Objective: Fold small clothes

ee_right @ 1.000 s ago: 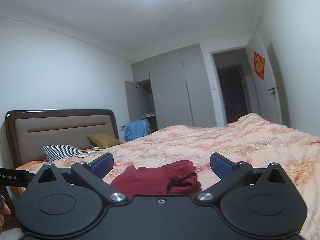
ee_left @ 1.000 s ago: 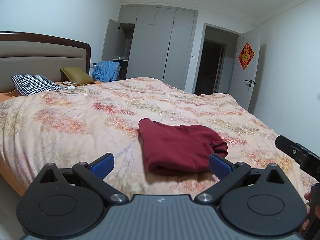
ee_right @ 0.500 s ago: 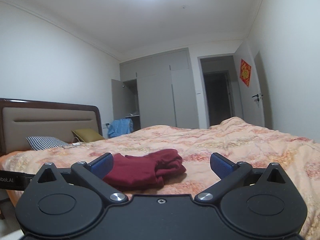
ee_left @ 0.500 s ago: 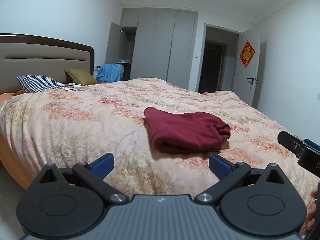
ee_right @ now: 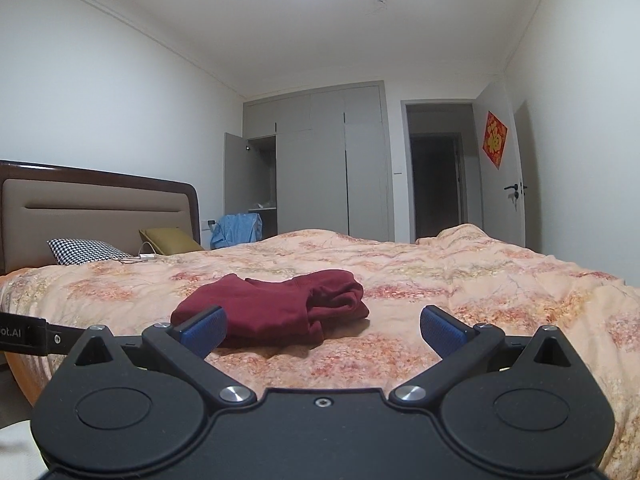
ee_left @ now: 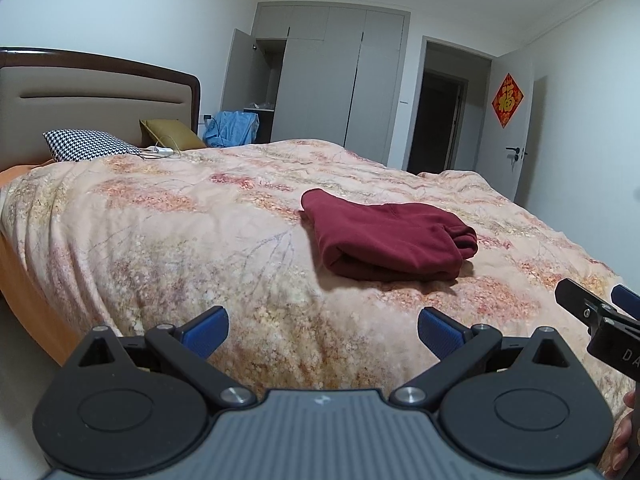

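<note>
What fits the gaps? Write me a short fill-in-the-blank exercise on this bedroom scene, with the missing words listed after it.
1. The folded garment lying on the bedspread is dark ____ in colour.
2. The left hand-held gripper holds nothing, and its jaws are ____.
3. Near the headboard, the black-and-white checked pillow lies beside a pillow of ____ colour.
4. The right hand-held gripper is ____ of any cloth.

Missing words: red; open; olive; empty
</note>
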